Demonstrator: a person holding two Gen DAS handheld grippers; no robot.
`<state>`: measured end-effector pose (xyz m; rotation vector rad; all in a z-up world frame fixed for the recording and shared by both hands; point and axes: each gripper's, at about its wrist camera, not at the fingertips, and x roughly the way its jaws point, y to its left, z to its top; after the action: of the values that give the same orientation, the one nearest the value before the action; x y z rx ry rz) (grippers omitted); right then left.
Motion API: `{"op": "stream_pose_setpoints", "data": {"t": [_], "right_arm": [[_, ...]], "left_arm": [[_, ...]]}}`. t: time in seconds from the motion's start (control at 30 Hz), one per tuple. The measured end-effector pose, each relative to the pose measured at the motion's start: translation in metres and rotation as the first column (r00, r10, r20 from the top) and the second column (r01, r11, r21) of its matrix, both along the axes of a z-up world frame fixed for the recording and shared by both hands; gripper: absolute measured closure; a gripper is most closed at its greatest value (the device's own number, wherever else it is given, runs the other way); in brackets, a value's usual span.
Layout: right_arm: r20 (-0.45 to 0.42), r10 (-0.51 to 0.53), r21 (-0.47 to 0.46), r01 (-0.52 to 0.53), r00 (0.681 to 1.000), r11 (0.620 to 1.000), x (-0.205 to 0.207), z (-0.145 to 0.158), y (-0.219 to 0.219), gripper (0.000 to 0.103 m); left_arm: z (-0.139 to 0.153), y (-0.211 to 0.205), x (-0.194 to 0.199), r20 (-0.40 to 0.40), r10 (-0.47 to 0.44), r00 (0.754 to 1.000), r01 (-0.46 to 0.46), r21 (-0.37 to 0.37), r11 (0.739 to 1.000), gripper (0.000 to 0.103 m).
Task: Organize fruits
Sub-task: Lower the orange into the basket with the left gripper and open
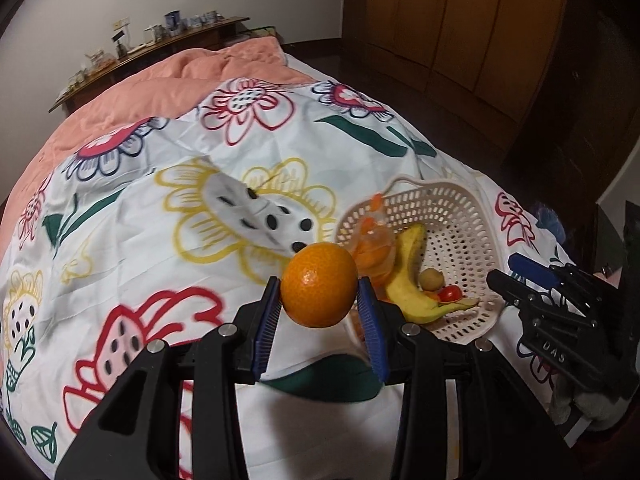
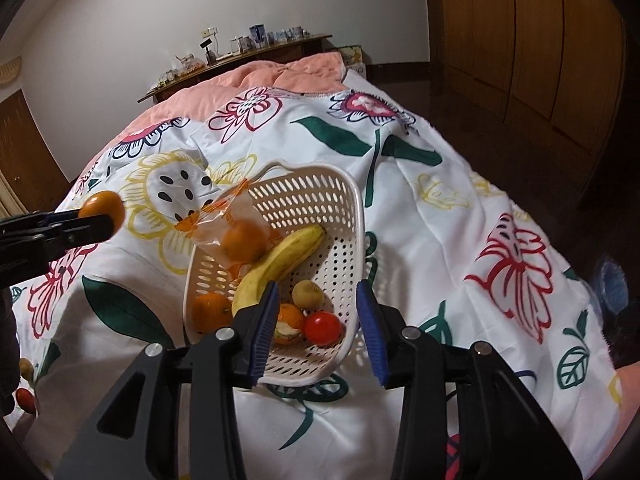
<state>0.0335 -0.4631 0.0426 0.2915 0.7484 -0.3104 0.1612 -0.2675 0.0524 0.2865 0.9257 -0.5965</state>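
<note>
My left gripper (image 1: 319, 298) is shut on an orange (image 1: 319, 284) and holds it above the flowered sheet, left of the white basket (image 1: 476, 216). In the right wrist view the same orange (image 2: 102, 206) hangs at the far left in the left gripper (image 2: 100, 220). My right gripper (image 2: 316, 320) is open and empty, low over the near end of the basket (image 2: 304, 188). The basket holds a banana (image 2: 276, 264), a bagged orange (image 2: 244, 240), another orange (image 2: 210, 312), a peeled orange (image 2: 288, 320), a kiwi (image 2: 308, 294) and a tomato (image 2: 323, 328).
The bed has a white flowered sheet (image 2: 460, 248) and a pink quilt (image 2: 248, 88) behind it. A kiwi (image 2: 26, 366) and a tomato (image 2: 25, 399) lie at the left edge. A shelf with small items (image 2: 240, 50) lines the far wall. Wooden wardrobes (image 2: 520, 40) stand on the right.
</note>
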Motion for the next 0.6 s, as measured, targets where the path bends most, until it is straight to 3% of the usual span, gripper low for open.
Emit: {"op": "stream_pose_setpoints", "data": {"t": [0.6], "right_arm": [[0.029,-0.010,-0.028,0.011,1.000,1.000,-0.011,0.001,-0.003,0.063]], "left_arm": [[-0.029,-0.070,-0.008,-0.038,-0.078,0.996,0.081,0.059,0.995,0.063]]}}
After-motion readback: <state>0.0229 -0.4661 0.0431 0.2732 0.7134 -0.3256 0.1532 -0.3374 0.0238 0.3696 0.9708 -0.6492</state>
